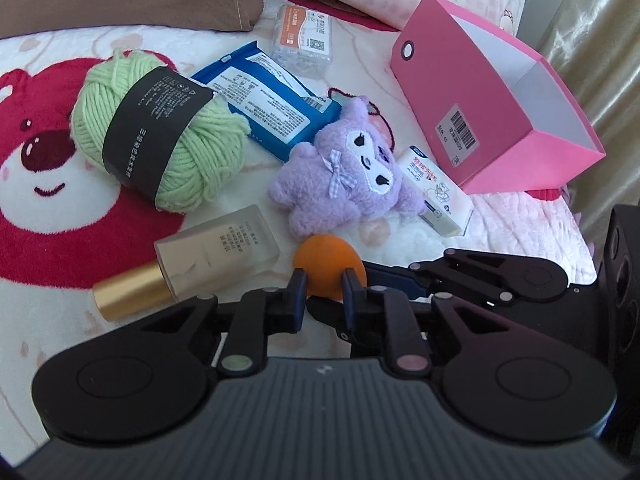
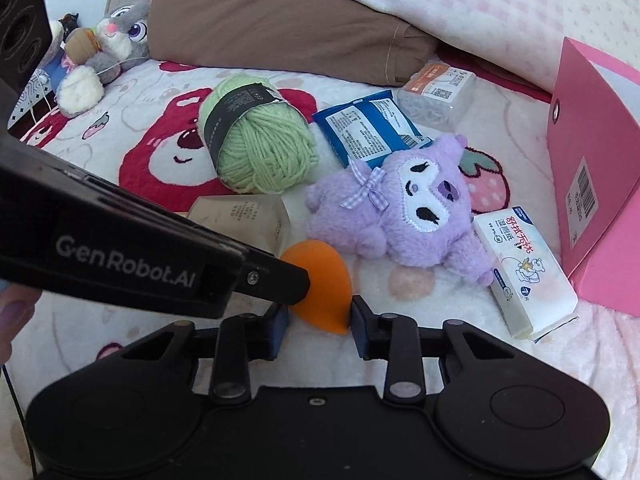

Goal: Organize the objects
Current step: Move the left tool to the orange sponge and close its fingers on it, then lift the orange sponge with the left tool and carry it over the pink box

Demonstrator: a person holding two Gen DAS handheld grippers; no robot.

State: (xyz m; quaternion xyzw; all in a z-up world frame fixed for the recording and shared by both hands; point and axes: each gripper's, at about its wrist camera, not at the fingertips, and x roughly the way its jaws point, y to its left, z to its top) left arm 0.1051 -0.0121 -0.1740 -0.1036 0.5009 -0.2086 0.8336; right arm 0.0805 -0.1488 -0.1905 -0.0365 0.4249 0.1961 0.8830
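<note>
An orange makeup sponge (image 1: 328, 264) (image 2: 320, 288) sits between the fingers of both grippers. My left gripper (image 1: 323, 286) is shut on the sponge from the left; its finger (image 2: 276, 276) crosses the right wrist view. My right gripper (image 2: 320, 312) has a finger on each side of the sponge; whether it presses it I cannot tell. Its black body (image 1: 480, 276) shows in the left wrist view. A purple plush (image 1: 340, 172) (image 2: 400, 208), green yarn ball (image 1: 160, 136) (image 2: 256, 144) and frosted bottle with gold cap (image 1: 192, 260) lie around it.
An open pink box (image 1: 500, 116) (image 2: 596, 184) stands at the right. A wet-wipe pack (image 1: 436, 192) (image 2: 520, 272), blue pouch (image 1: 272, 100) (image 2: 368, 128) and clear cotton-swab box (image 1: 304, 40) (image 2: 440, 92) lie on the bear blanket (image 1: 40, 200). Brown pillow (image 2: 280, 12) and grey bunny toy (image 2: 116, 36) behind.
</note>
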